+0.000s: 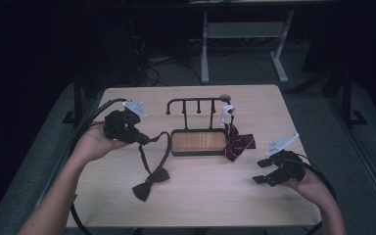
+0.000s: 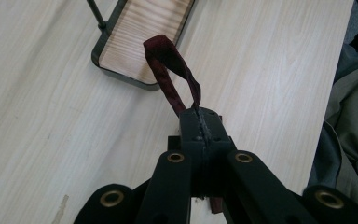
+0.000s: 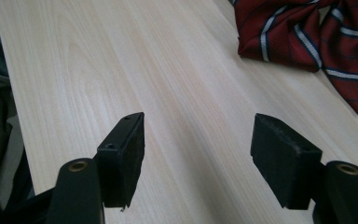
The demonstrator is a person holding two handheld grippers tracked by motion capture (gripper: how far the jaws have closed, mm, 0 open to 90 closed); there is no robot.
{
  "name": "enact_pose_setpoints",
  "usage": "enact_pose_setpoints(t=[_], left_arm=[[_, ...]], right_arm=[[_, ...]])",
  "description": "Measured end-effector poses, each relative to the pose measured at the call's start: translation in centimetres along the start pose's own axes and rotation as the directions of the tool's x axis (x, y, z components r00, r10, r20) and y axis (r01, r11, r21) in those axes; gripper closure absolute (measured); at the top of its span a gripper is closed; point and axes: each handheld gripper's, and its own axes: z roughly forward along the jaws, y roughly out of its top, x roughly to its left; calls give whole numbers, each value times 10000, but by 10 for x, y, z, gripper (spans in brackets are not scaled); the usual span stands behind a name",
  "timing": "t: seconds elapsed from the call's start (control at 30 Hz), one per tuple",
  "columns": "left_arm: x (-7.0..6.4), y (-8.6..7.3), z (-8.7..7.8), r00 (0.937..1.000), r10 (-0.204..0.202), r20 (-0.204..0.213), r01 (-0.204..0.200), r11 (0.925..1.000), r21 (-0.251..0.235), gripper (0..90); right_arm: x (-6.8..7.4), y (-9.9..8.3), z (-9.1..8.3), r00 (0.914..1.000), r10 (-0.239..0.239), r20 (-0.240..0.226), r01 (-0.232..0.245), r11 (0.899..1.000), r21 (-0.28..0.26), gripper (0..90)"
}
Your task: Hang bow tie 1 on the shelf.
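Bare counter (image 1: 210,191) across the near edge, hook rack (image 1: 198,128) blocking the middle, dark bow tie (image 1: 150,183) and its strap lying left of centre, striped tie (image 1: 238,143) heaped beside the rack's right end

**Camera positions**

High view: fixed above the desk's (image 1: 200,196) near edge, facing forward and down, distant. Left tool view: close, looking toward the wooden tray (image 2: 140,42), shared with the high view. Right tool view: close, low, sharing the striped tie (image 3: 307,32).

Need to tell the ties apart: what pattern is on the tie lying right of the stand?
Dark red with white and navy stripes, the tie; clearest in the right gripper view.
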Motion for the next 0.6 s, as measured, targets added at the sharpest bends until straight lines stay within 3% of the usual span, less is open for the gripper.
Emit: enact_pose_setpoints(t=[0.6], left_arm=[[18,15,-12,9999,-97,-26,97,9999,-132,899]], right_arm=[[0,1,-3,10000,15,49,-15,10000,-39,347]])
